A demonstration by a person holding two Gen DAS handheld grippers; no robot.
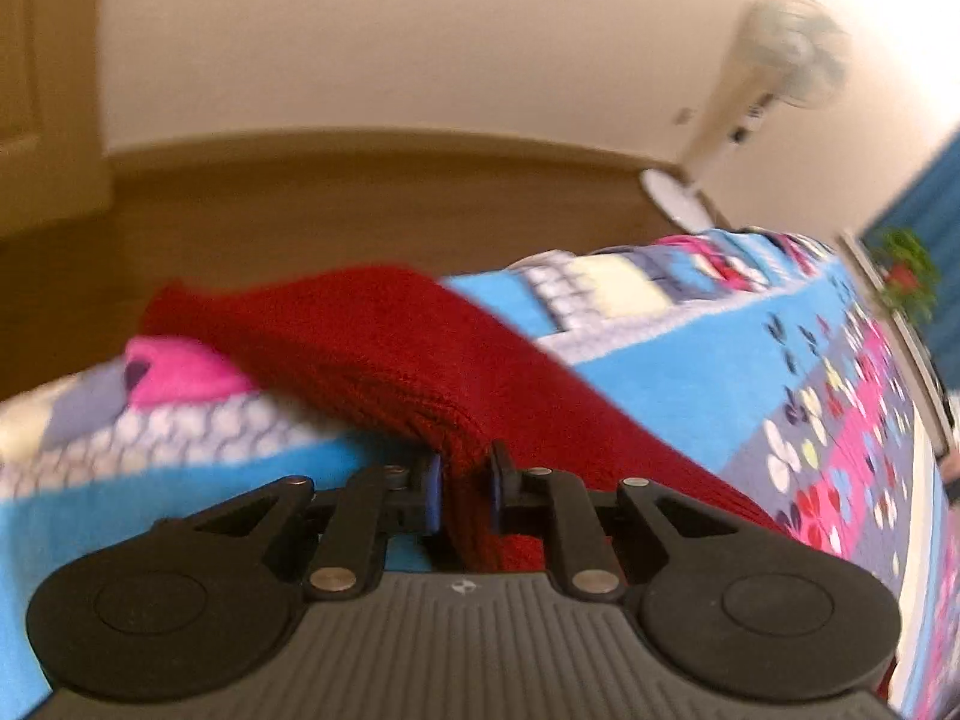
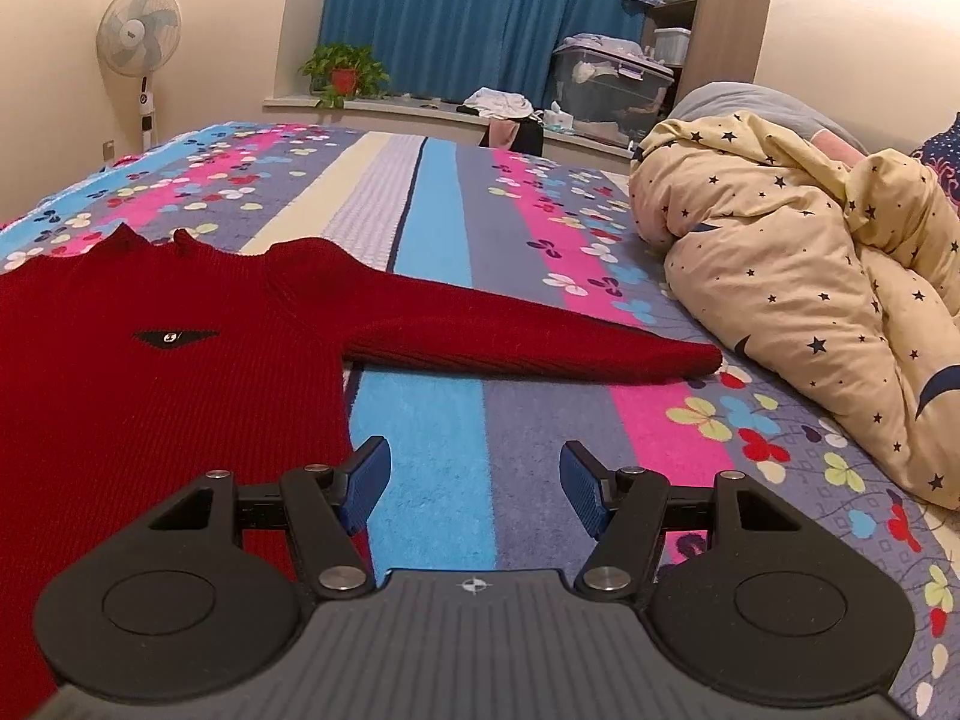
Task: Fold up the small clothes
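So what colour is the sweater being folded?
Dark red knit sweater with a small black chest emblem; clearest in the right wrist view.

Home bedroom: bed (image 2: 456, 252), duvet (image 2: 798, 276), curtain (image 2: 480, 12).

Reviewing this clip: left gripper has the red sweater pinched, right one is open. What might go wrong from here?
1. The left gripper pinches a thick bunched fold of the red knitted sweater; the knit may slip out or stretch when pulled.
2. The open right gripper hovers over the striped flowered bedspread, not the sweater; closing here may grab the bedspread.
3. The outstretched sleeve ends close to the yellow star-print duvet and might drag against it.
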